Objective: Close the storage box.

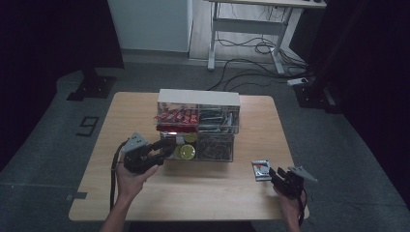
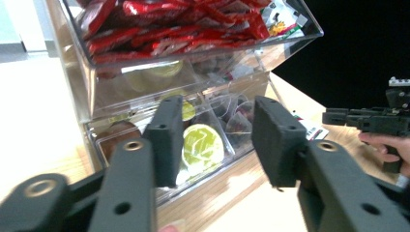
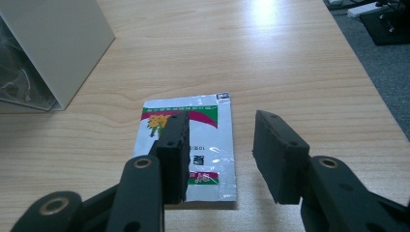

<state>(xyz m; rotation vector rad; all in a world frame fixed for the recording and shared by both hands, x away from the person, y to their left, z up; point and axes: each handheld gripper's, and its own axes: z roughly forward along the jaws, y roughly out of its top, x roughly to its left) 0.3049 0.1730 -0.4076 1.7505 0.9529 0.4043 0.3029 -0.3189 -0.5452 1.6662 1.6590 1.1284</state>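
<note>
A clear drawer cabinet (image 1: pixel 198 99) with a white top stands mid-table. Its upper left drawer holds red packets (image 1: pixel 176 116); the lower left drawer (image 1: pixel 170 155) is pulled out and holds round yellow-green pods (image 1: pixel 187 152). My left gripper (image 1: pixel 166 146) is open right at that drawer's front; between its jaws I see a pod (image 2: pixel 203 145) inside. A silver sachet (image 1: pixel 261 170) with a green and red label lies flat at the table's right. My right gripper (image 1: pixel 274 174) is open just behind it, with the left jaw hovering over the sachet (image 3: pixel 208 140).
The cabinet's right drawers hold dark packets (image 1: pixel 215 121) and clear pyramid bags (image 1: pixel 215 147). Its white side wall (image 3: pixel 53 48) stands left of the sachet. Bare wood lies in front of the cabinet (image 1: pixel 193 188). A desk frame (image 1: pixel 246 29) and cables are on the floor behind.
</note>
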